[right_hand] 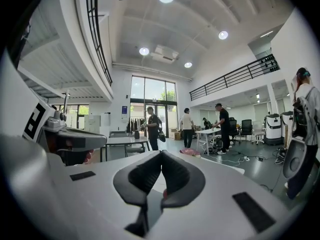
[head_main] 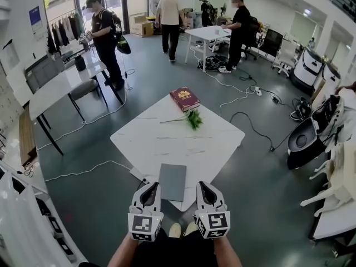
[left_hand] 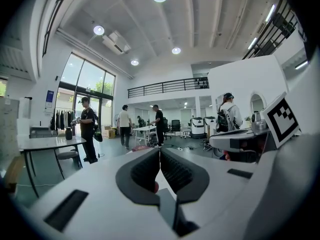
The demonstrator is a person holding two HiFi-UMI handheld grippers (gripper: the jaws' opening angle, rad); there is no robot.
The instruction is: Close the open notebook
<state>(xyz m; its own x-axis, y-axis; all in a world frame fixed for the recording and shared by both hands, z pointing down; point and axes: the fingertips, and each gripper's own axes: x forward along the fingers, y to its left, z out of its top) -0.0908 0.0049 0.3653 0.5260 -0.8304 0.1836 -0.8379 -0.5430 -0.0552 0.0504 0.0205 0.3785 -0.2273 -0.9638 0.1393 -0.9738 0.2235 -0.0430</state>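
A grey notebook (head_main: 172, 181) lies flat with its cover down at the near edge of the white table (head_main: 167, 141). My left gripper (head_main: 149, 190) hovers just left of the notebook and my right gripper (head_main: 204, 188) just right of it, both a little off the table's near corner. In the left gripper view the left gripper (left_hand: 160, 155) has its jaws pressed together with nothing between them. The right gripper (right_hand: 161, 157) looks the same in its own view. Neither touches the notebook.
A red book (head_main: 184, 98) and a green plant sprig (head_main: 192, 118) lie at the table's far side. Cables (head_main: 245, 96) run across the floor. Several people stand by tables at the back. A long table (head_main: 53, 90) is at the left, white chairs (head_main: 334, 177) at the right.
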